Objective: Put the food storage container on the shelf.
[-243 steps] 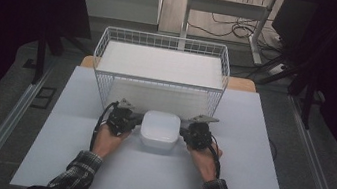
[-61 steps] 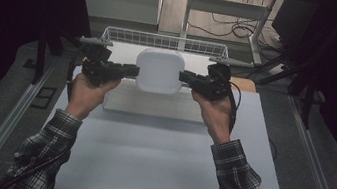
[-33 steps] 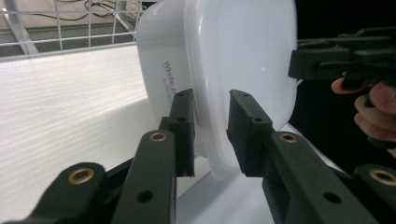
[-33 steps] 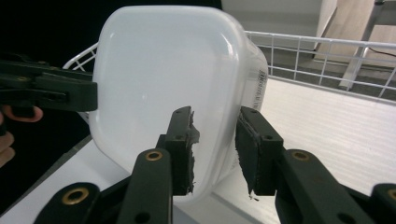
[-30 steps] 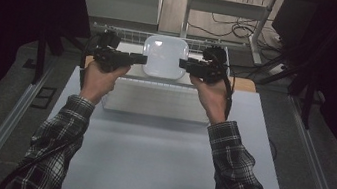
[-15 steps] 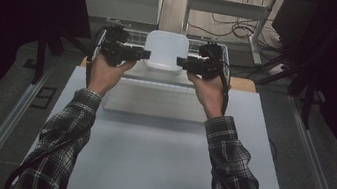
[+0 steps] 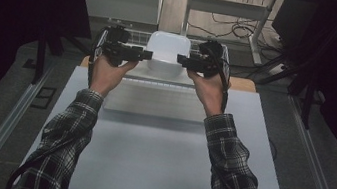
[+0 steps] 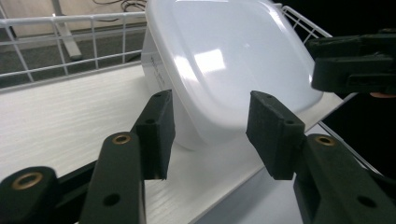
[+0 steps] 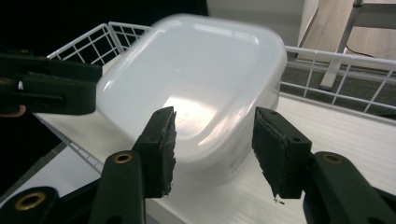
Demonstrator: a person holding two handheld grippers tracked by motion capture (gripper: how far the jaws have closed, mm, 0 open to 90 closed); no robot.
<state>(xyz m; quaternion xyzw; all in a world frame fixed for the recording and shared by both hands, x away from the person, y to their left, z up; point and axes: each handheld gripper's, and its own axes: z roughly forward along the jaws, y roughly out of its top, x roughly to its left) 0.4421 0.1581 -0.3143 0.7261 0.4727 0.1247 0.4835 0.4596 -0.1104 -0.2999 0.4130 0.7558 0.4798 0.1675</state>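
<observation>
A white lidded plastic container (image 7: 165, 48) rests on the white floor of a wire basket (image 7: 132, 33) at the table's far edge. My left gripper (image 7: 148, 55) is at its left side and my right gripper (image 7: 180, 60) at its right side. In the left gripper view the container (image 8: 233, 60) stands just beyond the left gripper (image 8: 210, 133), whose jaws are spread wide. In the right gripper view the right gripper (image 9: 215, 144) is likewise open, with the container's (image 9: 201, 79) near corner showing between the pads.
White basket wires (image 8: 70, 37) run behind the container, and the far rim (image 9: 327, 70) crosses the right gripper view. The pale table top (image 7: 156, 163) stretches toward the person between the checked sleeves. Dark floor, metal rails and cables surround the table.
Both hands carried the container up from the table's middle, forward over the basket's rim and down inside it. Over the last half second they moved slightly farther and lower.
</observation>
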